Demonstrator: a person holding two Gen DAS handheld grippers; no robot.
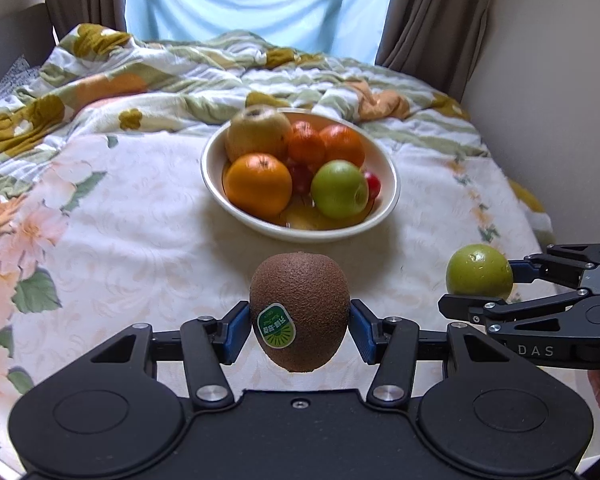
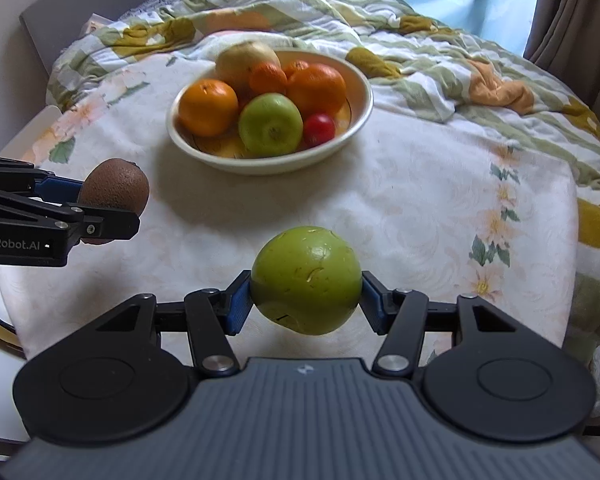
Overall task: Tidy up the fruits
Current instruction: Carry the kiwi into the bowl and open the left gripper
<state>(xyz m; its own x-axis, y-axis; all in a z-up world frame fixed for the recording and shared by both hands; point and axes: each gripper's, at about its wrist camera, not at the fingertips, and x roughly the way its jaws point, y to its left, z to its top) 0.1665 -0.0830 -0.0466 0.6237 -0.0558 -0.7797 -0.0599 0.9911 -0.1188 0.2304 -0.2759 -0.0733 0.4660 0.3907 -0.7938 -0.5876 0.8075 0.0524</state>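
Left gripper (image 1: 300, 326): bottom centre of the left wrist view, its blue pads clamped on either side of a kiwi (image 1: 299, 312) held clear of the cloth; a green sticker faces the camera.
Right gripper (image 2: 306, 296): bottom centre of the right wrist view, pads pressed against both sides of a green fruit (image 2: 306, 280) — the skin is scuffed and nicked.
Side views: in the left wrist view the right gripper comes in from the right edge with the green fruit at its tip; in the right wrist view the left gripper comes in from the left edge with the kiwi at its tip.
Tablecloth (image 1: 140, 240): white with flower print, under both grippers, filling the middle of each frame.
Bowl (image 1: 392, 184): cream, centre of the frame beyond the held fruits, standing on the cloth.
Bowl contents: oranges (image 1: 258, 184), a green apple (image 1: 339, 189), a pale yellowish fruit (image 1: 256, 134) at the back, small red fruits — all piled together.
Blanket (image 1: 180, 76): crumpled, striped and flowered, behind the bowl.
Curtains (image 1: 432, 12): brown, top of the frame, flanking a pale blue sheer panel.
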